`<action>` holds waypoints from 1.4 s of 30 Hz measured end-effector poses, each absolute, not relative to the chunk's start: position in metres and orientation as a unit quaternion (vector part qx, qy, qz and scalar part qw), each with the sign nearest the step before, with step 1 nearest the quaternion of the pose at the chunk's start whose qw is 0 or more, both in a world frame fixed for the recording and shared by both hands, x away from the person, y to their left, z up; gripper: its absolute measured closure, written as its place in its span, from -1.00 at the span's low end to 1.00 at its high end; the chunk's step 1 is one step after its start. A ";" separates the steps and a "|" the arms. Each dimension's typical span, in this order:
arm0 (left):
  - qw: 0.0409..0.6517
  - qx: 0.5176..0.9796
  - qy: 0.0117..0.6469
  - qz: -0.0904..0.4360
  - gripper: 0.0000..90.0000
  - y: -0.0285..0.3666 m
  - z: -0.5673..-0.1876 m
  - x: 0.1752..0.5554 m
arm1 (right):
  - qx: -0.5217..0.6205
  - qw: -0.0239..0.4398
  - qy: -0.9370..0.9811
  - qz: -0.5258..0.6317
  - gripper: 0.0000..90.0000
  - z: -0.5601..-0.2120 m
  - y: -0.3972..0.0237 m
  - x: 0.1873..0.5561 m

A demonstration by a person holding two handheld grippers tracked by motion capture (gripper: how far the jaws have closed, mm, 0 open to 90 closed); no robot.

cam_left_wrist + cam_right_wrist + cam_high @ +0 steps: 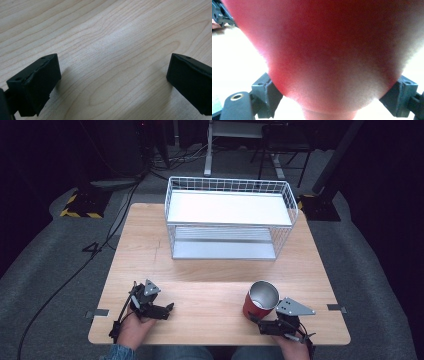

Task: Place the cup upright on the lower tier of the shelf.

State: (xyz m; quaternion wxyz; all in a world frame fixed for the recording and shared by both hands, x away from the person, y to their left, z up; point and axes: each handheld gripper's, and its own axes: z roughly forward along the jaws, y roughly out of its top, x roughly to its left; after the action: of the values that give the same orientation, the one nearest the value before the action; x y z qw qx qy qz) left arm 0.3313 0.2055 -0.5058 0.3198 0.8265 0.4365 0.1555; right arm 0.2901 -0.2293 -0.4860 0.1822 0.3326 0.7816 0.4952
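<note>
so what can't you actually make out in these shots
- Red cup: its foot, in the high view, is hidden behind the right gripper; in the right gripper view it is a close red blur, rim cut off by the top edge.
- Wire basket: the lower shelf's back is covered by the white top shelf.
- Left gripper: jaws open over bare table, body cut off.

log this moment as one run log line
right gripper: shut on red cup | left gripper: open, idle on table | wire rack: empty
</note>
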 end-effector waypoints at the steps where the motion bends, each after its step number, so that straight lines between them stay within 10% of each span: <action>1: 0.320 0.826 0.437 0.155 -1.00 0.205 -0.506 0.331 | 0.333 0.182 0.782 0.495 -0.63 -0.486 -0.229 0.290; 42: 0.318 0.829 0.432 0.154 -1.00 0.205 -0.505 0.332 | 0.368 0.207 0.778 0.466 -0.63 -0.424 -0.187 0.381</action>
State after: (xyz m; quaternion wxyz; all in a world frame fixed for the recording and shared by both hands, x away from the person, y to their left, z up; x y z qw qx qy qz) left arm 0.3325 0.2052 -0.5054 0.3182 0.8295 0.4323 0.1544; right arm 0.3805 -0.1867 -0.4239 0.2070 0.3679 0.7778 0.4657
